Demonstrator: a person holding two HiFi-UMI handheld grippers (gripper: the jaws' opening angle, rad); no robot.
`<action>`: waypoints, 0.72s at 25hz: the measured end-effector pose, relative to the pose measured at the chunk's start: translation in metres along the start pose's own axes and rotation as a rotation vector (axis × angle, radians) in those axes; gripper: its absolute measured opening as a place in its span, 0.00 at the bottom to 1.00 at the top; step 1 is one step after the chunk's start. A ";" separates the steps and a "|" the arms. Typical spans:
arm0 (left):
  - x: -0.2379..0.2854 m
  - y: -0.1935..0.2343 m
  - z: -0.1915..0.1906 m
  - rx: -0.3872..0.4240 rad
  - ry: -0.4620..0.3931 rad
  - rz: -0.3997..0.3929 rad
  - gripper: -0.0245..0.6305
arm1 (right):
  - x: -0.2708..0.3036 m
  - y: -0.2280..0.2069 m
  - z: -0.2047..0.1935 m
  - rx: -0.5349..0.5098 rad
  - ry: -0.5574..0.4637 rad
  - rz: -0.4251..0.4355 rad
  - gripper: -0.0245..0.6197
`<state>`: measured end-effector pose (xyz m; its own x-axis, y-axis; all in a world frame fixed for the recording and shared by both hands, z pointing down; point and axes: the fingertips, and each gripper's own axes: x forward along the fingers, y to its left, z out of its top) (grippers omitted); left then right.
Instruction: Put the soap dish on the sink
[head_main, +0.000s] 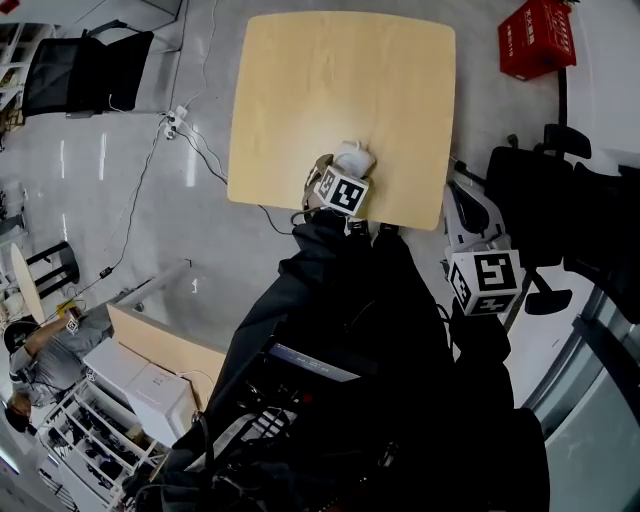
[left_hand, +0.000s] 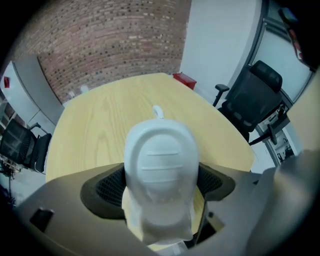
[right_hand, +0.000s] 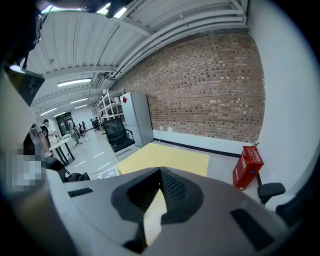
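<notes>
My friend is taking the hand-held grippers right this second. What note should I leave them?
Left hand-held gripper: shut on the white soap dish, at the near edge of the wooden table.
Right hand-held gripper: jaws together, nothing between them, held off to the right of the table.
Done: the soap dish is gripped.
Left: carry it to the sink and set it down there. No sink shows in any view, so you will probably have to find it first.
</notes>
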<state>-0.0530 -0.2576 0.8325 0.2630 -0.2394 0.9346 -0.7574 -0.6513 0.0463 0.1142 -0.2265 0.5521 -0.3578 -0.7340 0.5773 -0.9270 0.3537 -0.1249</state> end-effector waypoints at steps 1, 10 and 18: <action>0.002 -0.001 -0.002 -0.004 0.004 -0.002 0.71 | -0.001 0.000 -0.001 0.002 -0.001 -0.001 0.05; -0.005 -0.001 0.002 -0.005 -0.077 -0.045 0.71 | -0.002 -0.002 -0.002 0.000 -0.006 0.000 0.05; -0.115 0.021 0.044 -0.104 -0.397 0.051 0.71 | -0.003 0.015 0.021 -0.028 -0.076 0.039 0.05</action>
<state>-0.0725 -0.2757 0.7105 0.4182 -0.5425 0.7286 -0.8265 -0.5600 0.0574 0.0987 -0.2315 0.5315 -0.4019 -0.7609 0.5094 -0.9092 0.3978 -0.1230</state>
